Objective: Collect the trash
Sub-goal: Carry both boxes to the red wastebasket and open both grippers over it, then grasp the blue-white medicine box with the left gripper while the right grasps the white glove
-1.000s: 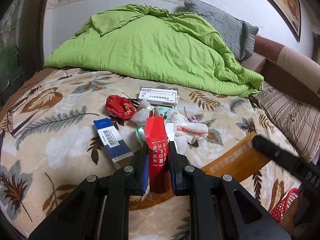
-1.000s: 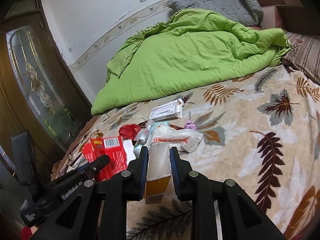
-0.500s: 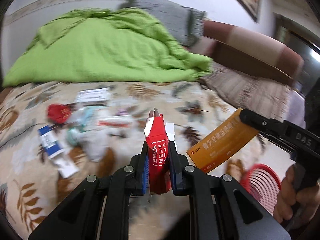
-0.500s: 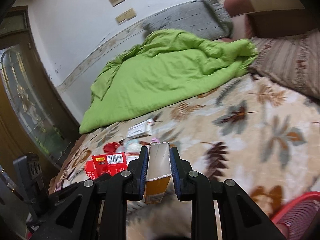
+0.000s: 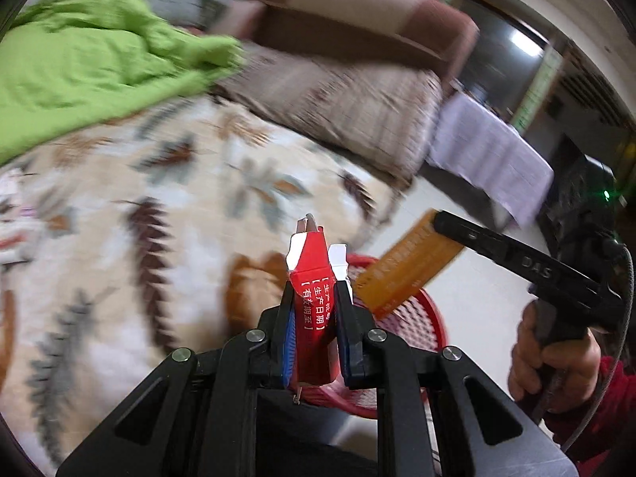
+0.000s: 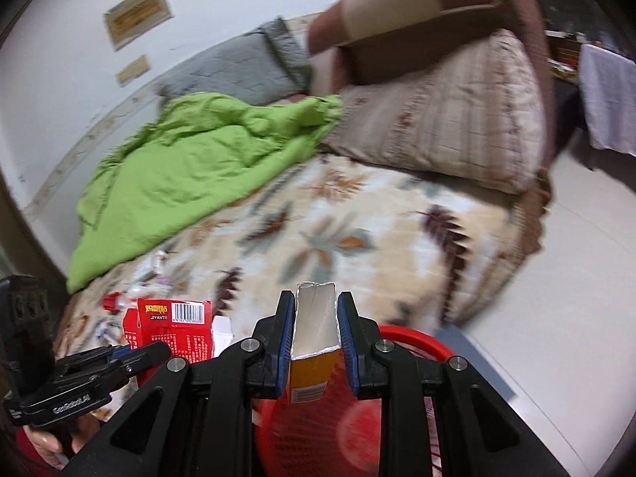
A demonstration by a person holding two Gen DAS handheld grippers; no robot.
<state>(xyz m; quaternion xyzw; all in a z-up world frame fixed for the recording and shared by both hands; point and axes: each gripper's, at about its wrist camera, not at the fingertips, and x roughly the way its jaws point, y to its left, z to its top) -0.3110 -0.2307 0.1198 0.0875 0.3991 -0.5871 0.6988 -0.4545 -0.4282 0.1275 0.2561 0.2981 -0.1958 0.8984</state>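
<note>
Two handheld grippers are carrying flattened cartons over a red mesh plastic basket (image 6: 413, 361) beside the bed.

The left gripper (image 5: 314, 310) is clamping a red printed cardboard carton (image 5: 312, 278) upright between its jaws; the right gripper (image 6: 316, 326) is pinching an orange cardboard carton (image 6: 314, 342), its open silver-lined end pointing forward. The basket is sitting directly beneath both, with the leaf-patterned blanket (image 6: 338, 238) stretching ahead.

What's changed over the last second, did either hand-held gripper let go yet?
No release yet. Both swung away from the trash pile on the bed toward the red basket beside it. The left hand-held gripper still clamps the red carton; the right hand-held gripper still clamps the orange box.
</note>
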